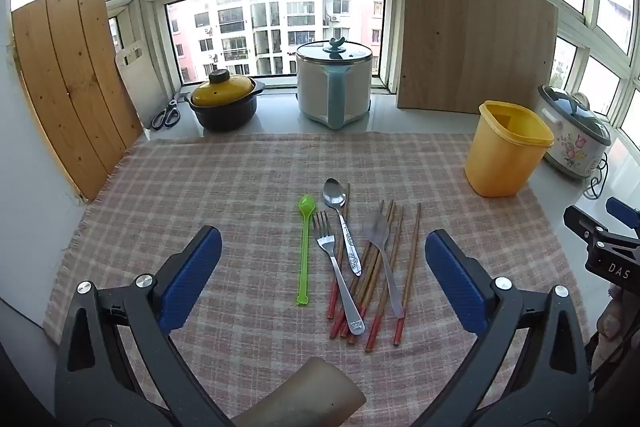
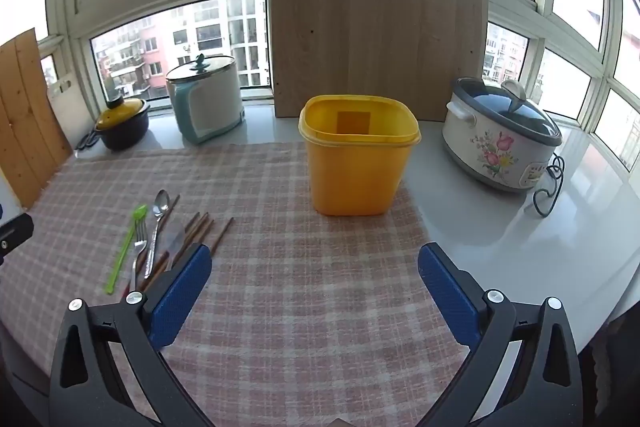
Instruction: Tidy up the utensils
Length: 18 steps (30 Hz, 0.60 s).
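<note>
Utensils lie together on the checked cloth [image 1: 240, 179]: a green plastic spoon [image 1: 305, 251], a steel fork [image 1: 338, 275], a steel spoon [image 1: 342, 223], a second steel utensil [image 1: 382, 251] and several red-tipped wooden chopsticks [image 1: 410, 267]. My left gripper [image 1: 323, 247] is open and empty, hovering above them. An empty yellow plastic container [image 2: 356, 159] stands upright at the cloth's far right. My right gripper [image 2: 315, 263] is open and empty, in front of the container. The utensils show at the left of the right wrist view [image 2: 156, 239].
On the counter behind stand a yellow-lidded black pot [image 1: 224, 103], a white and teal cooker [image 1: 334, 83], scissors [image 1: 166, 115], a flowered rice cooker [image 2: 500, 135] with its cord, and wooden boards [image 2: 376, 35] leaning against the windows.
</note>
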Tool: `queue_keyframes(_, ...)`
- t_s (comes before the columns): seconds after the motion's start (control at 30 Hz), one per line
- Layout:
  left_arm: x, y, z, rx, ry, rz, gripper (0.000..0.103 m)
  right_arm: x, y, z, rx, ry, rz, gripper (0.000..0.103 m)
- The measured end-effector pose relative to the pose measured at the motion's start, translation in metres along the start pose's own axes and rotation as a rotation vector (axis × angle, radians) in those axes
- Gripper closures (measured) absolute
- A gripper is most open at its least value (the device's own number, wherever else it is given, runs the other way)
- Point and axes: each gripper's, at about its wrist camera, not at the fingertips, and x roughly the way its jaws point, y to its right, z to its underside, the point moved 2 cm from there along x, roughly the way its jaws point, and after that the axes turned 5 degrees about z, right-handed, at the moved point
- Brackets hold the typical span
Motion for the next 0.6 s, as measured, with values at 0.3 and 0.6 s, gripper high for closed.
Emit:
queue_keyframes(0.3, -0.002, 0.002, -0.001, 0.001, 0.021, 0.004, 0.000, 0.001, 0.011, -0.010, 0.012, 0.004, -0.020, 0.001)
queue_keyframes(0.6, -0.001, -0.001, -0.005, -0.013, 0.021, 0.012, 0.000, -0.002, 0.000, -0.017, -0.004, 0.012, -0.012, 0.001)
